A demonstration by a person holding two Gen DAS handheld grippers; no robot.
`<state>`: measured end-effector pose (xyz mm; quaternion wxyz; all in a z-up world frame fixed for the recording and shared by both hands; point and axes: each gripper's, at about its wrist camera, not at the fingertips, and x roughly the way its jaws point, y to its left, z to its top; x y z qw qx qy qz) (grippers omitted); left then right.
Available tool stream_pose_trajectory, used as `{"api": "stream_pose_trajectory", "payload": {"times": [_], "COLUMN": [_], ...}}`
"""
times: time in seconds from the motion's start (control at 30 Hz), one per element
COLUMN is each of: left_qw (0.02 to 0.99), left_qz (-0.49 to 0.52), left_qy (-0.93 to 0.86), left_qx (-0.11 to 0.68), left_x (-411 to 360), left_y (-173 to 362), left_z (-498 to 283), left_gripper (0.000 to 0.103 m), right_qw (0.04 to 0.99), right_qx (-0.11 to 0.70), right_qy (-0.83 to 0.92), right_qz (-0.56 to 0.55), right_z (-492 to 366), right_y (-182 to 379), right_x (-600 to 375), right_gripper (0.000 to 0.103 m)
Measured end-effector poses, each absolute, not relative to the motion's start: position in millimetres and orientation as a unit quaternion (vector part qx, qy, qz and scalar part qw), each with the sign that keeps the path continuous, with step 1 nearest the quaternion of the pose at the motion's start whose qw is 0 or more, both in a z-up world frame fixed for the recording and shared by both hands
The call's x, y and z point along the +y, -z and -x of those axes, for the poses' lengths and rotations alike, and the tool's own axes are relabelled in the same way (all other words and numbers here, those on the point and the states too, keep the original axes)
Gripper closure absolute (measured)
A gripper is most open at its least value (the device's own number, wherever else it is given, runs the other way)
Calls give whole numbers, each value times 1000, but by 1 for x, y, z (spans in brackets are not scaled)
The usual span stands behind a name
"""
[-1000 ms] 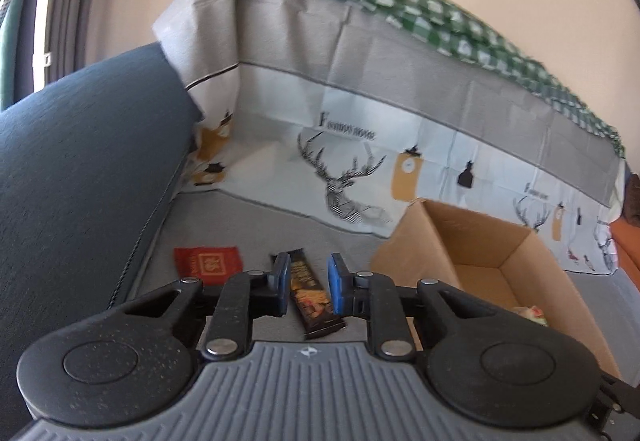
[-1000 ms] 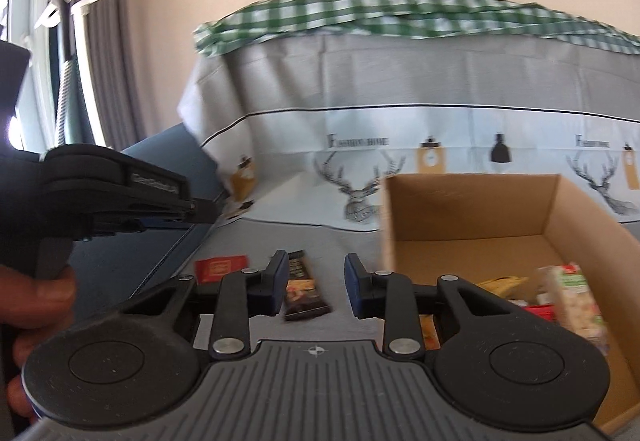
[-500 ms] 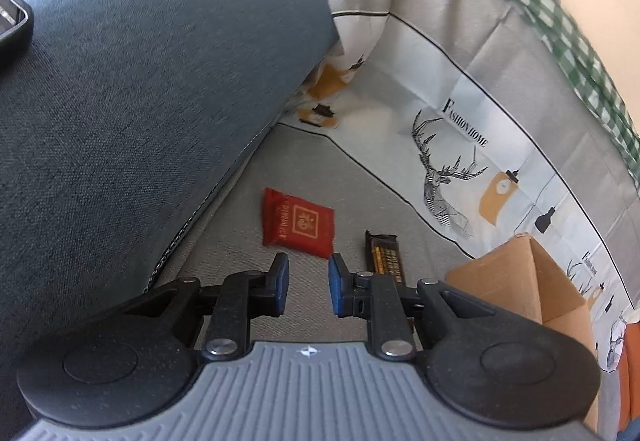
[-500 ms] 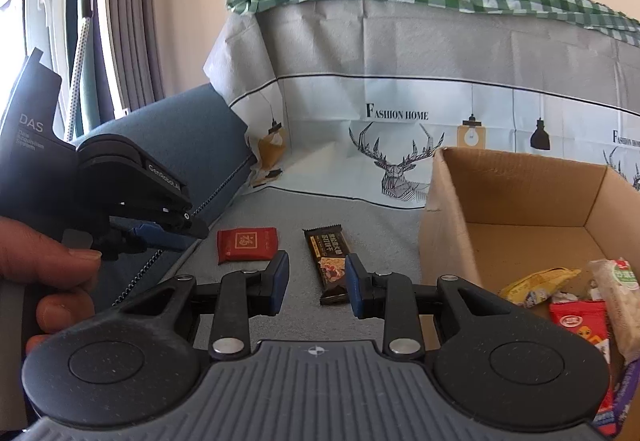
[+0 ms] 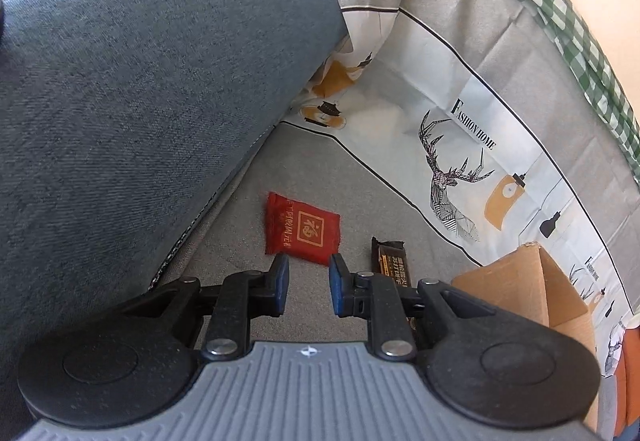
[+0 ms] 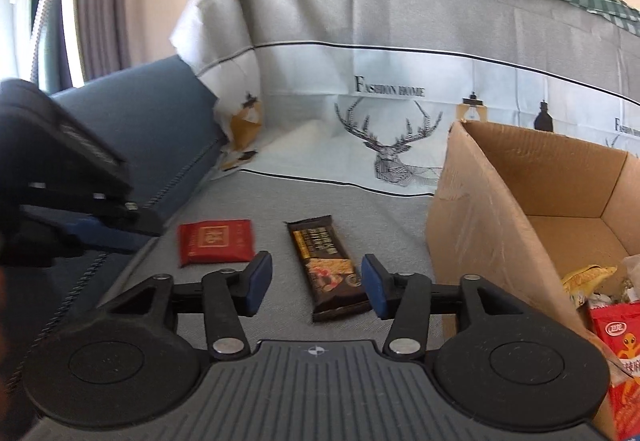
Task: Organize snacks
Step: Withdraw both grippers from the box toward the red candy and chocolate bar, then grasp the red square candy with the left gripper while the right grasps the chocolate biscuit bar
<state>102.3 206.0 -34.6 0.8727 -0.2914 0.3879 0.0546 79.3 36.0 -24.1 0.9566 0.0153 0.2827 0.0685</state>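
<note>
Right gripper (image 6: 316, 283), jaws just spread and empty, straddles the dark brown snack bar (image 6: 326, 265), lining up a lift toward the open cardboard box (image 6: 480, 217).

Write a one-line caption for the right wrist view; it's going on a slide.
Right tool open around a brown snack bar, red packet alongside, cardboard box of snacks at right.

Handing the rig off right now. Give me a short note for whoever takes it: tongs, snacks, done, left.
Left tongs: nearly closed, empty, just short of the red packet on the grey seat.
Right tongs: jaws have just been opening, now open around the near end of the dark bar, not gripping.
Done: several snacks already in the cardboard box.
Left: packet and bar still to go in.
</note>
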Motion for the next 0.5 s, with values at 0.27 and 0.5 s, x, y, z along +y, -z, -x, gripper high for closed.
{"api": "stream_pose_trajectory", "payload": {"times": [0.27,0.5], "left_qw": [870,870], "left_qz": [292,282], "left_qy": [-54,-70], "left_qx": [394,397], "left_x": [196,191], "left_y": [41,48], "left_z": [-117,-138], "left_gripper": [69,57], "right_qw": [957,949], "right_qx": [284,311], "right_qy": [-51,-46], "right_qz": [16,21], "right_z": [-109,-127], "right_y": [53,76], "right_x": [50,55], "right_gripper": [33,28]}}
